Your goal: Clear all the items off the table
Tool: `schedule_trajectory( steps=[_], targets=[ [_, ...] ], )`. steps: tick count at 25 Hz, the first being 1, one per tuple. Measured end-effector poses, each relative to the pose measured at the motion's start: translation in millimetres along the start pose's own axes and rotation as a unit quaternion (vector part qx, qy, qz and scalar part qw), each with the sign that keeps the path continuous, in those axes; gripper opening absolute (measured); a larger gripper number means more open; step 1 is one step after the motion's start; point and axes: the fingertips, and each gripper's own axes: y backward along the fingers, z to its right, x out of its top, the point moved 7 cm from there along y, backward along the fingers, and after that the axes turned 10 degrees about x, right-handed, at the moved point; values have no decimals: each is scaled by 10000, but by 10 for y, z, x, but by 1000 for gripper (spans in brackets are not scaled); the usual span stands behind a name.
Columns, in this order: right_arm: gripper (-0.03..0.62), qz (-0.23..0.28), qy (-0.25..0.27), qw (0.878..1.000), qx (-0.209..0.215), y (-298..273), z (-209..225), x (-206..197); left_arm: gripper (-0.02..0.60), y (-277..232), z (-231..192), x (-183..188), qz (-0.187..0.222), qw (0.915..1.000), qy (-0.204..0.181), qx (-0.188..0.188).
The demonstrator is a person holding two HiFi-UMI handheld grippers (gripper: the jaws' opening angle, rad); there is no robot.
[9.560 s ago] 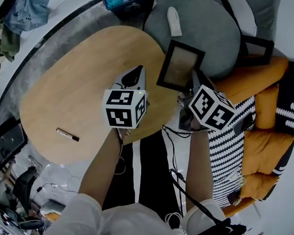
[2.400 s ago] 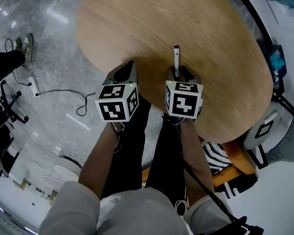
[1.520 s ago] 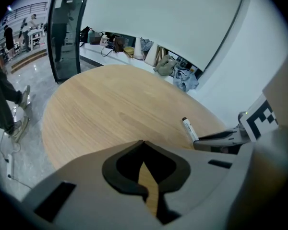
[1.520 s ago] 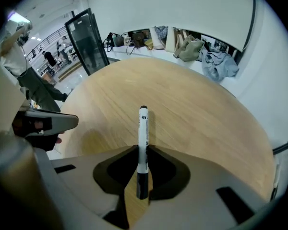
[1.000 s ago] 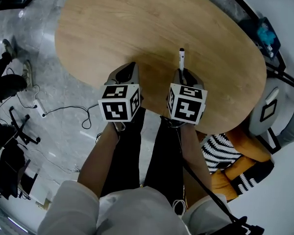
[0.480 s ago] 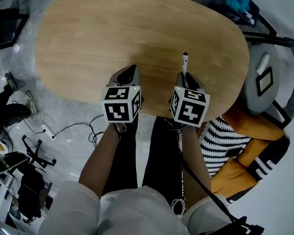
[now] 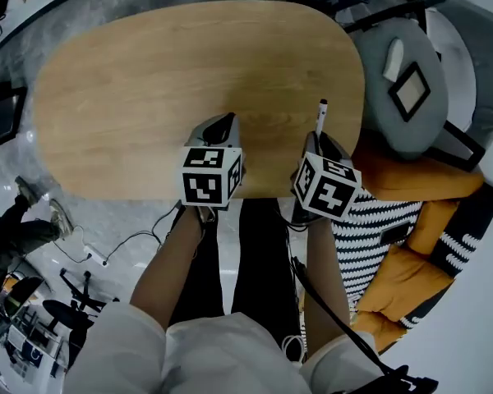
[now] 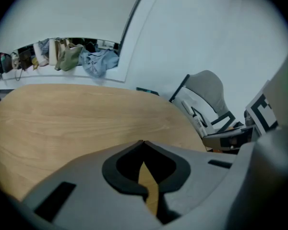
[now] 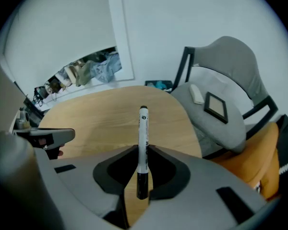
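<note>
Right gripper view: clamped on white marker (image 9: 143,128) with right gripper (image 9: 142,151), held clear above table (image 9: 96,123), just inside its near edge. Left gripper (image 8: 143,143) side: pressed together, nothing between, over same table edge.

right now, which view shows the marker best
The right gripper view: the marker shows full length, clamped in the right tool. The head view shows just its front part beyond that tool; the left gripper view, nothing sure.
</note>
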Motion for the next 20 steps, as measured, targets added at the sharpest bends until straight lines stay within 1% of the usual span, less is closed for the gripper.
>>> schedule_trajectory(
  steps=[4,6,9,11,14,20],
  targets=[
    [81,167,-507,9984,-193,246,611,-44,8,-166,639,74,-61,9992,-274,-286],
    [81,233,-658,9973,-225,348,882,-53,8,-229,959,91,-92,9983,-390,-422],
    [80,393,-873,9951,-263,447,1233,-24,8,-347,1374,117,-131,9958,-664,-620],
    [81,533,-1056,9926,-289,488,1444,9,8,-440,1606,138,-156,9937,-826,-740],
    [81,750,-1331,9876,-346,535,1782,72,8,-589,1943,224,-101,9911,-954,-923],
    [81,1080,-1860,9753,-499,549,2497,282,8,-985,2468,579,81,9863,-1226,-1104]
  ],
)
